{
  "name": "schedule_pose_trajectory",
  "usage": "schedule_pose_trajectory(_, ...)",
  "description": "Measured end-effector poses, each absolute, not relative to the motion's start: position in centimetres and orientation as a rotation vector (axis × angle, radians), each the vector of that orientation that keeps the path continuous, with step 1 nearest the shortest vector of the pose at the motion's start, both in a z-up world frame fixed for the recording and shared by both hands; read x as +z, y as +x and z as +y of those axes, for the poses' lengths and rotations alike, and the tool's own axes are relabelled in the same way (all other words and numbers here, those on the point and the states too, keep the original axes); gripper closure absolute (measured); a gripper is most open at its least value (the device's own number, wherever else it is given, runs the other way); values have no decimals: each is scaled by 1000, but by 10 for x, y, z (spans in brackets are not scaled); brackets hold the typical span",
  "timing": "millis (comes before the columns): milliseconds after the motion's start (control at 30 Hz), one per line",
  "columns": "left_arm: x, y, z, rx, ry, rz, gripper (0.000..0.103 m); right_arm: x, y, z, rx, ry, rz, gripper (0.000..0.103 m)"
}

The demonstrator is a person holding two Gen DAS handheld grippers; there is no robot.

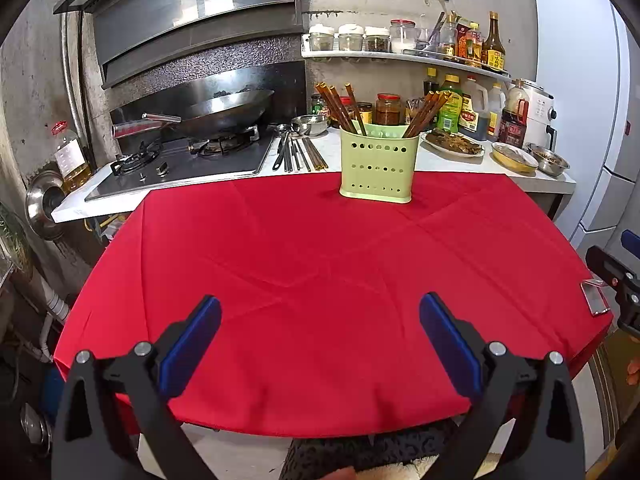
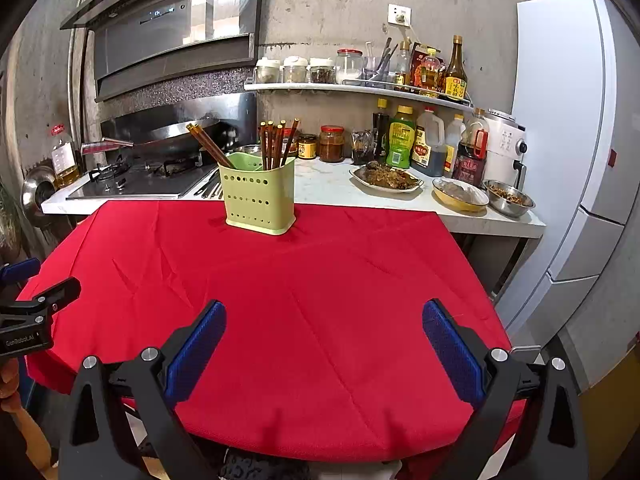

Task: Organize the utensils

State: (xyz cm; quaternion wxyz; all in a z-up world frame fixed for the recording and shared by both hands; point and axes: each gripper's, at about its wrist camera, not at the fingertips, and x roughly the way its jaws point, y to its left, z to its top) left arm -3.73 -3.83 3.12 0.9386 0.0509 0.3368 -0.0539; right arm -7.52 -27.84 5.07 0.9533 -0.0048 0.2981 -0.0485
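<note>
Red cloth [image 1: 320, 280] covers the table; green holder [image 1: 376, 168] stands upright at its far edge with chopsticks [image 1: 340, 110] inside; left gripper [image 1: 320, 340] and right gripper [image 2: 324, 344] hover spread wide, empty

Bare concrete wall [image 2: 328, 4], steel range hood [image 2: 172, 28], white fridge [image 2: 560, 120], marble counter [image 2: 332, 188], condiment shelf [image 2: 360, 89].

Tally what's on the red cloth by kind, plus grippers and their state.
Green utensil holder: 1
Chopstick bunches standing in it: 2, left, right
Open grippers: 2, left gripper, right gripper
Total: 5
</note>
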Motion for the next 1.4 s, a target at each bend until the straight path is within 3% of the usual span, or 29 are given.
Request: schedule_pose_trajectory(1400,34,-32,-38,-106,110,687,6,52,-70,-275,-93,-6,605,6)
